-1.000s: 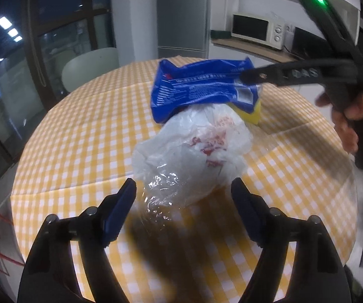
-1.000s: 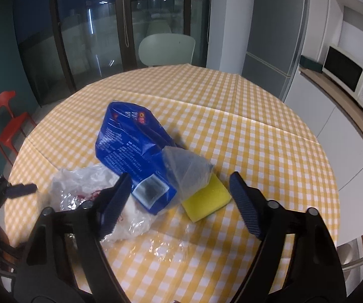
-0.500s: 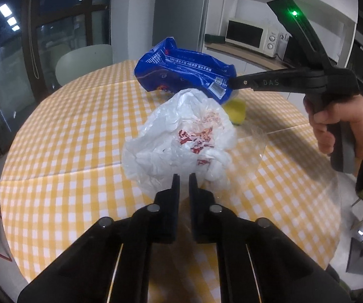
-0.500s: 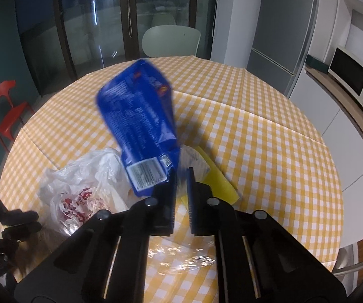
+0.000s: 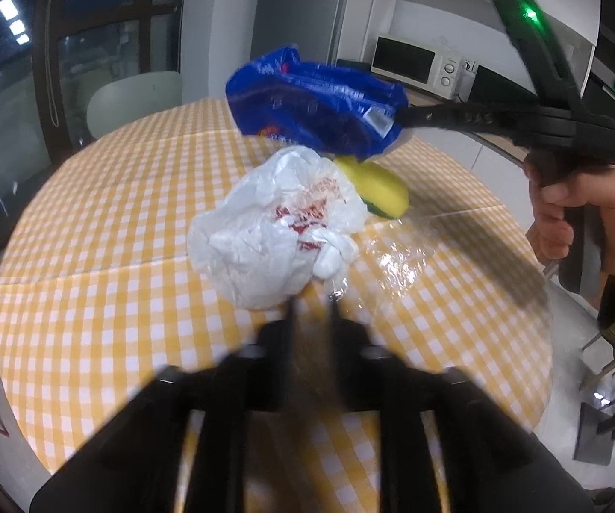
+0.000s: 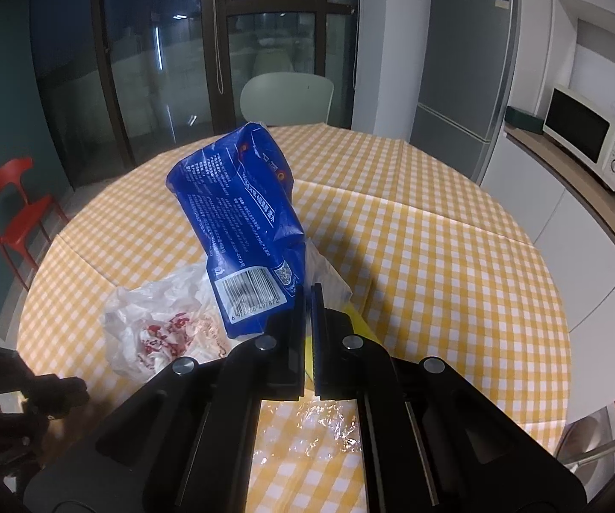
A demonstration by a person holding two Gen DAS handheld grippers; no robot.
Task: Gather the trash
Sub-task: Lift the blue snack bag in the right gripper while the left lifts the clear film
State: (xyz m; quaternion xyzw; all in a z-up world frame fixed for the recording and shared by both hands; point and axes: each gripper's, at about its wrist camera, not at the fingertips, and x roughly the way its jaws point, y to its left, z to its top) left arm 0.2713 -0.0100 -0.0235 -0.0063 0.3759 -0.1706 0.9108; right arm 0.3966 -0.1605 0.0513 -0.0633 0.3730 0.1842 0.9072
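White plastic bag [image 5: 279, 231] sitting crumpled on yellow-checked tablecloth [image 5: 106, 222], left of centre – left gripper [image 5: 310, 312] pinching its near edge, 2 fingers nearly together, blurred. Yellow sponge [image 5: 378, 188] lying just behind bag, touching it. Clear film [image 5: 397, 256] lying flat on cloth beside bag. Right gripper [image 6: 308, 299] clamping corner of blue wrapper [image 6: 243, 222] – wrapper hanging raised above table, over sponge. Microwave [image 6: 587, 137] standing on counter at far right.

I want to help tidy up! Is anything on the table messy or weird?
Yes. A crumpled white plastic bag lies on the checked table, with clear wrap beside it and a yellow sponge behind. The right gripper holds a blue wrapper up.
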